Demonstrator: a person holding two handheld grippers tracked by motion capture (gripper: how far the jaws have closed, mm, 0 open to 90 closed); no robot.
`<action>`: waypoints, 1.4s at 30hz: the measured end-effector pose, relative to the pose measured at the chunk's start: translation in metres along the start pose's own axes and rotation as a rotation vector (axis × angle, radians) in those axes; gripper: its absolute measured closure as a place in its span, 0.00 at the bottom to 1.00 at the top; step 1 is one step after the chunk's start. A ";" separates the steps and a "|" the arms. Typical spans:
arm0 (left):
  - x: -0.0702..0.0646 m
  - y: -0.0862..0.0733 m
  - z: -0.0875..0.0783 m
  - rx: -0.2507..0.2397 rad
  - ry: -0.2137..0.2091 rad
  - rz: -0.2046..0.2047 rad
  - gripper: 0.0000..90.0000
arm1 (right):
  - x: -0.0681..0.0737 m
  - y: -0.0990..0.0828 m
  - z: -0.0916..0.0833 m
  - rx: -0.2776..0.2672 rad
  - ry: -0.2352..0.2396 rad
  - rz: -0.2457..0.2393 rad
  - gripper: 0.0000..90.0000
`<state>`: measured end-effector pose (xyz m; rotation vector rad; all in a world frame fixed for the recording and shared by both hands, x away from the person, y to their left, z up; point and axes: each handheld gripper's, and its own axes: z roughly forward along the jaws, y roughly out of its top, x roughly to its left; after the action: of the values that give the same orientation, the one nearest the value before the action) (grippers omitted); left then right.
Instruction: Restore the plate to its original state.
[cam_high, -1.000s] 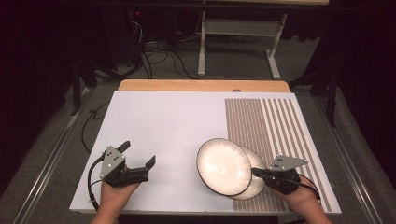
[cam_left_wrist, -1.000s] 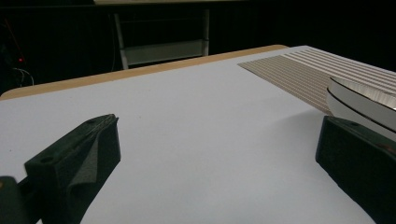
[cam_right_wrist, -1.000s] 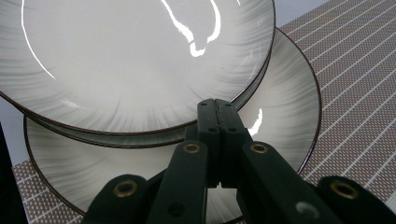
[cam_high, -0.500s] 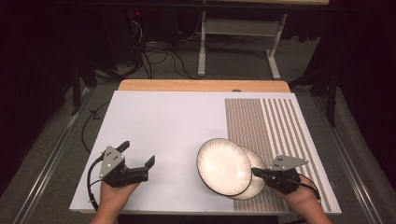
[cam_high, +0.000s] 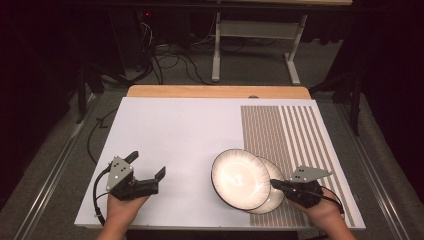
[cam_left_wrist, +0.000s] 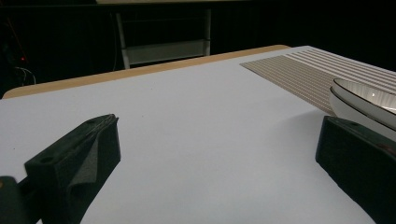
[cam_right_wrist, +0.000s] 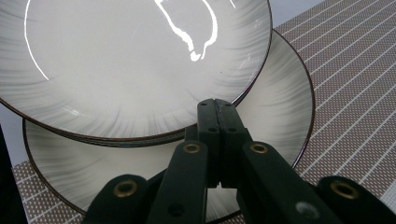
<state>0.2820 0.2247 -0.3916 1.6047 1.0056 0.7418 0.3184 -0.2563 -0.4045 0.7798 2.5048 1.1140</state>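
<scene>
Two white plates with dark rims lie overlapped at the table's front right. The upper plate (cam_high: 239, 178) (cam_right_wrist: 116, 60) rests partly on the lower plate (cam_high: 272, 196) (cam_right_wrist: 280, 107). My right gripper (cam_high: 274, 183) (cam_right_wrist: 215, 105) is shut, jaws pressed together with nothing between them. Its tip lies over the lower plate and against the upper plate's rim. My left gripper (cam_high: 146, 165) (cam_left_wrist: 217, 126) stands open above the bare white surface at the front left, holding nothing. In the left gripper view the stacked plates (cam_left_wrist: 369, 95) sit just beyond its right jaw.
A brown striped placemat (cam_high: 290, 135) covers the right part of the white table top (cam_high: 175, 135), and the lower plate lies partly on it. A wooden edge (cam_high: 215, 91) runs along the far side. Cables and a desk frame (cam_high: 250, 30) lie on the floor beyond.
</scene>
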 end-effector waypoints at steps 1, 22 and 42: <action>0.000 0.000 0.000 0.000 0.000 0.000 0.01 | 0.000 0.000 0.000 -0.002 0.000 -0.004 1.00; 0.000 0.000 0.000 -0.001 0.000 0.001 0.01 | -0.001 0.000 0.000 -0.003 0.002 -0.004 1.00; 0.001 0.000 -0.001 -0.004 0.001 -0.008 0.01 | -0.002 -0.001 -0.002 -0.012 -0.005 0.010 1.00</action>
<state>0.2814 0.2262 -0.3911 1.5962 1.0104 0.7386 0.3188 -0.2599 -0.4039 0.7912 2.4904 1.1277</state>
